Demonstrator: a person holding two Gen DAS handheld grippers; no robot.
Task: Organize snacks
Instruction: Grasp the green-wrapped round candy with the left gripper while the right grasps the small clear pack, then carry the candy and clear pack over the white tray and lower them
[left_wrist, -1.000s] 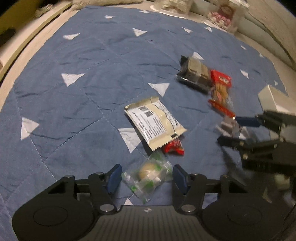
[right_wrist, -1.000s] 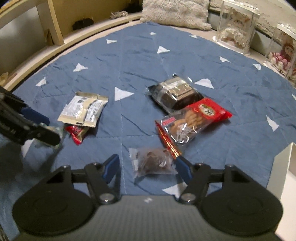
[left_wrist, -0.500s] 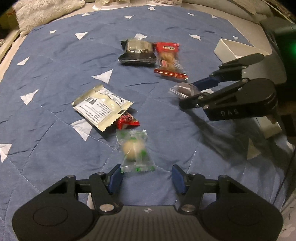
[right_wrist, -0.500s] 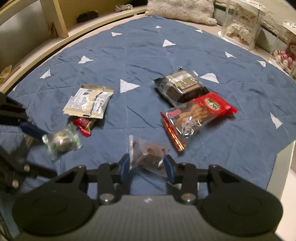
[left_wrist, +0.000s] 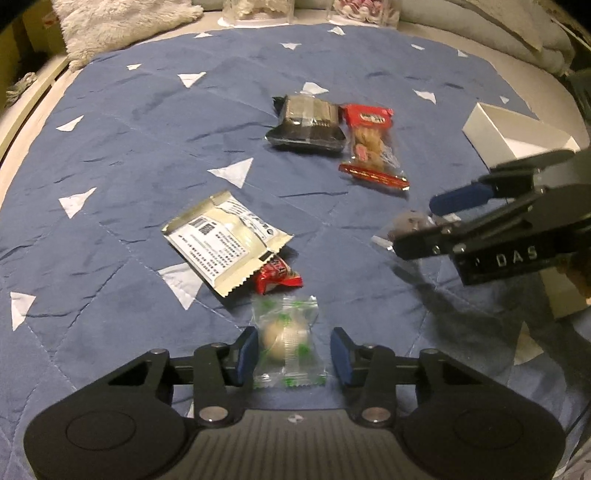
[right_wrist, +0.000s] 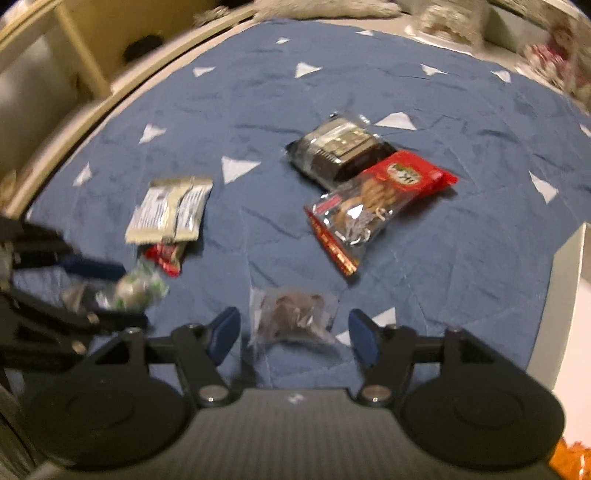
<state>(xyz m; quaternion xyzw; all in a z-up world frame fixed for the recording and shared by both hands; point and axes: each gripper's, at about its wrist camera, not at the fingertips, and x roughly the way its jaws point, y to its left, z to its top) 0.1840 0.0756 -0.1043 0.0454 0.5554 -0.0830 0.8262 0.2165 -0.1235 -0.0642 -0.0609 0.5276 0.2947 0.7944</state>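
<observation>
Snacks lie on a blue quilt (left_wrist: 129, 155). My left gripper (left_wrist: 293, 354) is open, its jaws on either side of a clear green-printed wrapper with a pale round sweet (left_wrist: 286, 343). My right gripper (right_wrist: 293, 334) is open around a clear packet with a brown snack (right_wrist: 291, 314); this gripper shows in the left wrist view (left_wrist: 417, 229) with the packet (left_wrist: 408, 223). A cream packet (left_wrist: 225, 243), a small red wrapper (left_wrist: 277, 278), a dark tray of biscuits (left_wrist: 306, 123) and a red cracker bag (left_wrist: 371, 144) lie farther off.
A white box (left_wrist: 513, 136) stands at the quilt's right edge. A fluffy cushion (left_wrist: 122, 22) and clear display cases (left_wrist: 258, 9) sit beyond the far edge. A wooden shelf (right_wrist: 48, 74) stands to the left.
Both views shifted. The right gripper's jaws, nearly shut around the brown packet half a second ago, are now wide apart. The left gripper has moved closer over the green-printed sweet.
</observation>
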